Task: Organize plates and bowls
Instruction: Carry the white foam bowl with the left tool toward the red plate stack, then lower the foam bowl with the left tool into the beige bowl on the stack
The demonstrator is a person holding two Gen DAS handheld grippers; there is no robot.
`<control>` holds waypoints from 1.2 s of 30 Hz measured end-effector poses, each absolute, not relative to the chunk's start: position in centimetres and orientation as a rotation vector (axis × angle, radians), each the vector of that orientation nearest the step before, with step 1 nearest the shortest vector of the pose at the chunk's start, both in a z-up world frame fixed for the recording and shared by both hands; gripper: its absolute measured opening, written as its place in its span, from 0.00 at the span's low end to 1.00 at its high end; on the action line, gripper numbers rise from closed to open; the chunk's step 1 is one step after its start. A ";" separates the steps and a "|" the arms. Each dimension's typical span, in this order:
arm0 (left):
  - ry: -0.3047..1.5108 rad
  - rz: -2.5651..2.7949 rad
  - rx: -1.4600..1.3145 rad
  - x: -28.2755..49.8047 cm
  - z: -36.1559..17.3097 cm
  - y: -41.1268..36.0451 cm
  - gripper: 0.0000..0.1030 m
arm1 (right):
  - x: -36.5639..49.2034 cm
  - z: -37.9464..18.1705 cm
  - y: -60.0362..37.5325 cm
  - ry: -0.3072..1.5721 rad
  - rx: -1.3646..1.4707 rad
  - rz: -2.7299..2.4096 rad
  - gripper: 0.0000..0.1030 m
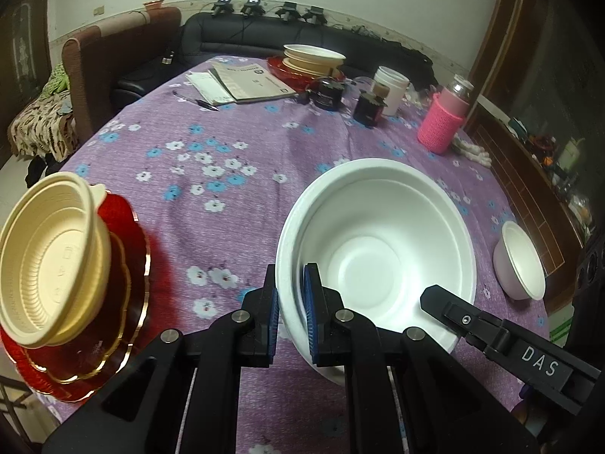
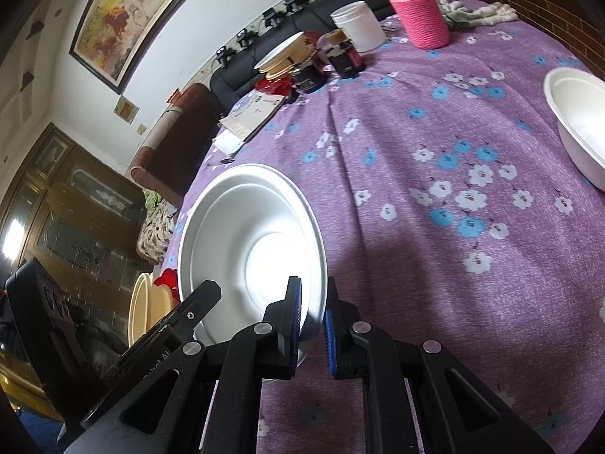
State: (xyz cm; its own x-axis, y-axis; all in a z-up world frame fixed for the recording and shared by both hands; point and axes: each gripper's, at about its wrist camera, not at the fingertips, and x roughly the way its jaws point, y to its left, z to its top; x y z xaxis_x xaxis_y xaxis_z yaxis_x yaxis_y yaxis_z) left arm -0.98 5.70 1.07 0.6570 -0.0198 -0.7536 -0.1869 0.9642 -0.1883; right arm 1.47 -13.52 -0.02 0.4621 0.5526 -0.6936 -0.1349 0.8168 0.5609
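Grippers, left (image 1: 291,316) and right (image 2: 313,319), both clamp the white bowl's (image 1: 378,242) rim mid-carry; next likely needs nesting it with the small bowl (image 1: 520,261) at right.

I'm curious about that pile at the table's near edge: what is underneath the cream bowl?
The cream bowl sits on red plates with gold rims, stacked near the edge of the purple flowered tablecloth. How many plates there are stays unclear; the bowl covers their middles.

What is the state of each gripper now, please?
Left gripper: shut on the rim of the large white bowl.
Right gripper: shut on the opposite rim of the same bowl.
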 end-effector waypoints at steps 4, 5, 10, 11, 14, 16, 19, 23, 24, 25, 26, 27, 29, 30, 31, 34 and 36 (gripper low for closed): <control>0.839 0.120 -0.270 -1.6 1.5 6.8 0.10 | 1.4 0.5 -12.3 1.006 0.449 0.468 0.10; 0.837 0.126 -0.273 -1.7 1.5 7.0 0.10 | 1.4 0.6 -11.9 1.006 0.444 0.477 0.10; 0.827 0.153 -0.291 -2.2 1.9 8.4 0.10 | 1.2 1.1 -10.1 1.007 0.418 0.510 0.10; 0.824 0.157 -0.293 -2.2 2.0 8.6 0.10 | 1.2 1.2 -9.9 1.006 0.414 0.515 0.10; 0.817 0.165 -0.301 -2.5 2.2 9.3 0.10 | 1.2 1.5 -9.2 1.003 0.398 0.527 0.10; 0.812 0.172 -0.309 -2.6 2.3 9.7 0.10 | 1.3 1.8 -8.8 1.001 0.391 0.536 0.10; 0.803 0.183 -0.318 -2.7 2.7 10.4 0.10 | 1.2 2.3 -8.1 0.997 0.380 0.547 0.10; 0.793 0.203 -0.330 -3.0 3.0 11.4 0.10 | 1.3 2.9 -6.9 0.992 0.363 0.569 0.10; 0.791 0.209 -0.333 -3.1 3.1 11.7 0.10 | 1.3 3.0 -6.6 0.992 0.359 0.575 0.10; 0.790 0.215 -0.336 -3.1 3.2 11.9 0.10 | 1.6 3.1 -6.3 0.991 0.354 0.581 0.10; 0.788 0.221 -0.339 -3.2 3.2 12.1 0.10 | 1.6 3.2 -6.0 0.990 0.350 0.585 0.10; 0.786 0.228 -0.342 -3.2 3.3 12.3 0.10 | 1.6 3.3 -5.7 0.989 0.347 0.590 0.10; 0.783 0.238 -0.344 -3.3 3.4 12.7 0.10 | 1.6 3.6 -5.0 0.987 0.339 0.601 0.10; 0.784 0.245 -0.349 -3.3 3.4 13.0 0.10 | 1.6 3.7 -4.8 0.988 0.336 0.606 0.10; 0.784 0.248 -0.352 -3.3 3.4 13.2 0.11 | 1.7 3.7 -4.5 0.991 0.334 0.611 0.10; 0.784 0.262 -0.356 -3.4 3.4 13.7 0.11 | 1.9 3.8 -3.9 0.995 0.328 0.622 0.10; 0.784 0.269 -0.360 -3.5 3.4 14.0 0.11 | 1.9 3.8 -3.5 0.998 0.322 0.629 0.10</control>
